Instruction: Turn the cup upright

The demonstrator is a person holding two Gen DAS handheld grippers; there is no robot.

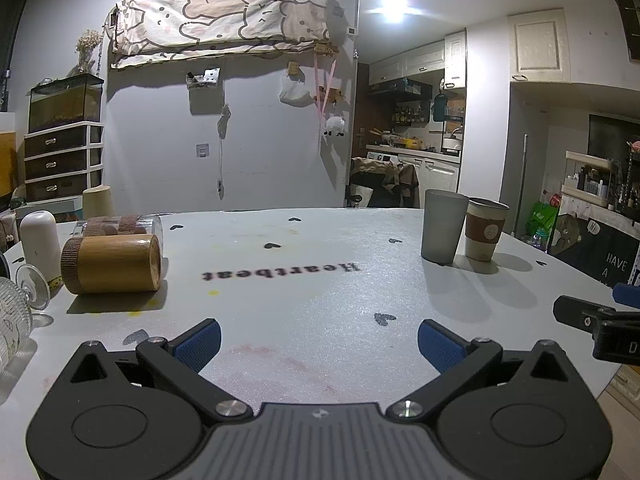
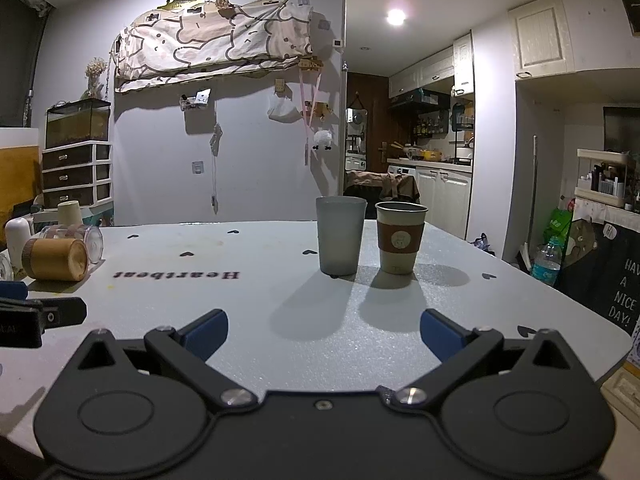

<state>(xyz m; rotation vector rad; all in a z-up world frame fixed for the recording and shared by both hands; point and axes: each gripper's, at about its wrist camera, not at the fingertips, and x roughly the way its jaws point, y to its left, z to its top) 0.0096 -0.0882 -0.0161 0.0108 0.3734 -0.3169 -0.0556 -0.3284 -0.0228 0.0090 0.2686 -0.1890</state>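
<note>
A bamboo cup (image 1: 112, 263) lies on its side at the table's left, also in the right wrist view (image 2: 56, 259). Behind it a clear glass cup (image 1: 120, 225) with a brown band lies on its side too (image 2: 74, 235). A grey tumbler (image 1: 443, 226) (image 2: 340, 235) and a beige cup with a brown sleeve (image 1: 485, 230) (image 2: 400, 238) stand upright at the right. My left gripper (image 1: 319, 344) is open and empty, low over the table's near edge. My right gripper (image 2: 324, 338) is open and empty beside it, facing the two upright cups.
A white bottle (image 1: 39, 242) and a tipped ribbed wine glass (image 1: 16, 312) sit at the far left. A cream cup (image 1: 97, 202) stands upside down at the back left. The white table (image 1: 320, 280) carries the word "Heartbeat". The right gripper's finger (image 1: 580, 316) shows at the right.
</note>
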